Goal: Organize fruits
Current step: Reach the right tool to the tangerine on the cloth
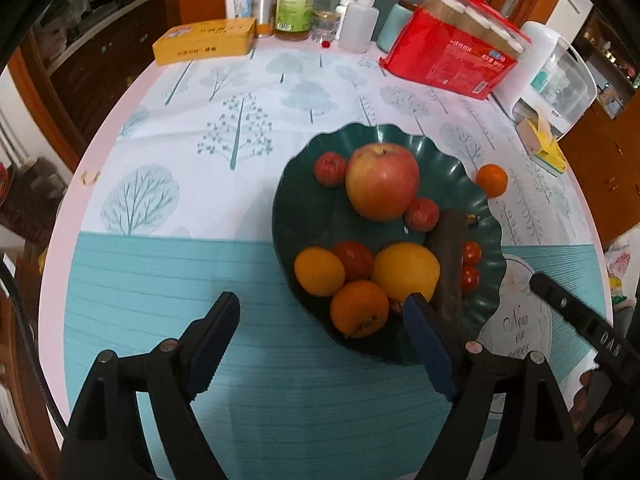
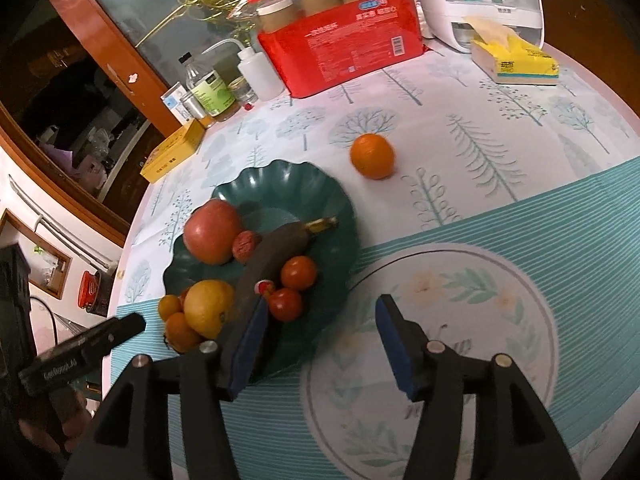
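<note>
A dark green scalloped plate [image 1: 288,192] [image 2: 280,188] holds a red apple [image 1: 382,180] [image 2: 214,236], a blackened banana [image 1: 450,264] [image 2: 276,256], a large yellow citrus [image 1: 406,272] [image 2: 210,308], two oranges [image 1: 320,272], a tomato [image 1: 354,260], cherry tomatoes [image 1: 471,254] [image 2: 298,272] and small rough red fruits [image 1: 330,169] [image 2: 245,247]. One tangerine [image 1: 492,180] [image 2: 372,156] lies alone on the cloth beyond the plate. My left gripper [image 1: 322,308] stands open over the plate's near edge, gripping nothing. My right gripper [image 2: 323,304] is open and empty above the plate's near right rim.
At the back of the round table stand a red pack of paper cups [image 1: 452,60] [image 2: 344,48], a yellow box [image 1: 204,42], bottles [image 1: 296,4], a white appliance [image 1: 552,76] and a yellow tissue box [image 2: 516,60]. Wooden cabinets surround the table.
</note>
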`<state>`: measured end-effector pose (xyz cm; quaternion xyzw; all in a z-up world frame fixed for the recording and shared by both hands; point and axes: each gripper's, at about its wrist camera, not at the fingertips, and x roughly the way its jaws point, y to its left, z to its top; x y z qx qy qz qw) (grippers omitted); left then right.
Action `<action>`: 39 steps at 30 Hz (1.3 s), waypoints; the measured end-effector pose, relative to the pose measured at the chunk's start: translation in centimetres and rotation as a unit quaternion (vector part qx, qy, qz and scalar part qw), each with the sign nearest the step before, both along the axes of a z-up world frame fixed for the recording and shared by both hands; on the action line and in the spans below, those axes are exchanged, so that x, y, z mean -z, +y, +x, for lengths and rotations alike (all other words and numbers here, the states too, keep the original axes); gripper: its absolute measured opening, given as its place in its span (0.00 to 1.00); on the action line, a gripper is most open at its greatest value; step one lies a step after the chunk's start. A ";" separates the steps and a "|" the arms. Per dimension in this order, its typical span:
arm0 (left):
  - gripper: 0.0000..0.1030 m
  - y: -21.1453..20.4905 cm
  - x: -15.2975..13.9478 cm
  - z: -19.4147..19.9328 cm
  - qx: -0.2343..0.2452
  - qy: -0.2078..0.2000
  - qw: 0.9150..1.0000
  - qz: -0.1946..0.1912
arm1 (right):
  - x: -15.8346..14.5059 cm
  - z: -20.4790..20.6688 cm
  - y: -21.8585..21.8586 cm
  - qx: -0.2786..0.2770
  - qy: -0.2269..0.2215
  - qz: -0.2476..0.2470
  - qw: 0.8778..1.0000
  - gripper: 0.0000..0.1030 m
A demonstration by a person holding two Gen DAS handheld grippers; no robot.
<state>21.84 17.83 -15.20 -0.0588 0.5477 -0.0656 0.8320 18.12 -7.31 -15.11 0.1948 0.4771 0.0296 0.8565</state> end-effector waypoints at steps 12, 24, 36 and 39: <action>0.82 -2.5 -0.1 -2.0 -0.058 0.014 0.998 0.006 | -0.1 3.7 -4.4 -0.035 0.005 -0.009 0.999 0.61; 0.82 -5.2 -0.3 -2.7 -0.107 0.013 0.994 0.028 | 1.0 9.9 -6.5 -0.098 -0.017 -0.031 0.995 0.61; 0.82 -6.9 0.0 -2.8 -0.123 0.022 0.991 0.049 | 4.1 13.6 -6.2 -0.130 -0.041 -0.026 0.990 0.61; 0.82 -6.8 0.0 -2.8 -0.131 0.024 0.990 0.053 | 4.6 13.9 -6.0 -0.134 -0.046 -0.023 0.990 0.61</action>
